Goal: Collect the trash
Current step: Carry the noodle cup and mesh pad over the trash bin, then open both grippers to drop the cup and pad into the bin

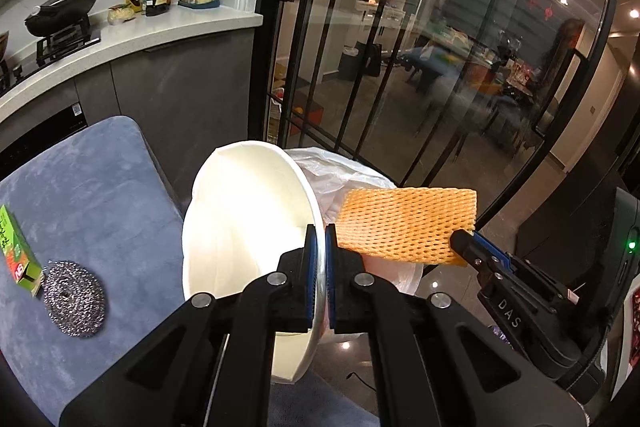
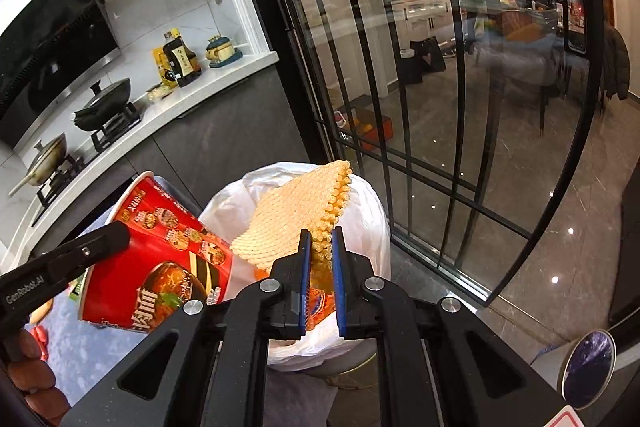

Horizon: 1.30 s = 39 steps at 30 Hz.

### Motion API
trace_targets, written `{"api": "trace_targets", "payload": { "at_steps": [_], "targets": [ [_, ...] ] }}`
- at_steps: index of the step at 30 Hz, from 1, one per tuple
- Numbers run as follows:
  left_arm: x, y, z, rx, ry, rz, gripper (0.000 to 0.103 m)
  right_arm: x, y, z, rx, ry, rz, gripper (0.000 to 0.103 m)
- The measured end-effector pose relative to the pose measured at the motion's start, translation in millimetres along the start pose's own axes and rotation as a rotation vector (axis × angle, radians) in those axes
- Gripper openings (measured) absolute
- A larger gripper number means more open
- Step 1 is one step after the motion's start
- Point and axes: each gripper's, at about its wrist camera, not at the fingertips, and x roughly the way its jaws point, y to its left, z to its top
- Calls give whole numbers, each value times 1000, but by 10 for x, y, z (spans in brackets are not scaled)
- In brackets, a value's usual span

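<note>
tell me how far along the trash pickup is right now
Partway, by the look of it. In hand: the left claw is shut on the noodle cup, and the right claw is shut on the foam net; both hang at the white-bagged bin, not yet dropped. Left: the steel scourer and green box lie on the blue seat. Something orange already shows inside the bag.

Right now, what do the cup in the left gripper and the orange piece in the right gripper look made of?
Noodle cup: seems coated paper, with a glossy printed red outside, a plain matte white inside and a thin rolled rim. Orange net: looks like soft foam mesh, matte, with open diamond cells; probably fruit-wrap netting. Both hang over the white plastic-lined bin.
</note>
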Motion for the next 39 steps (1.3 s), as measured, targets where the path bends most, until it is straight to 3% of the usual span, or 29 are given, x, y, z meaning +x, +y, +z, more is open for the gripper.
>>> {"api": "trace_targets", "payload": {
  "at_steps": [19, 21, 25, 29, 39],
  "targets": [
    [175, 44, 3, 5, 29, 17, 8, 305, 102, -53, -16, 72, 6, 12],
    [163, 45, 8, 5, 24, 25, 12, 314, 115, -54, -12, 75, 17, 12],
    [108, 82, 16, -10, 5, 42, 36, 285, 153, -51, -7, 63, 19, 24],
    [40, 144, 48, -28, -12, 49, 41, 253, 192, -49, -7, 55, 25, 25],
    [-76, 327, 55, -70, -26, 71, 42, 159, 344, -53, -34, 40, 55, 30]
  ]
}}
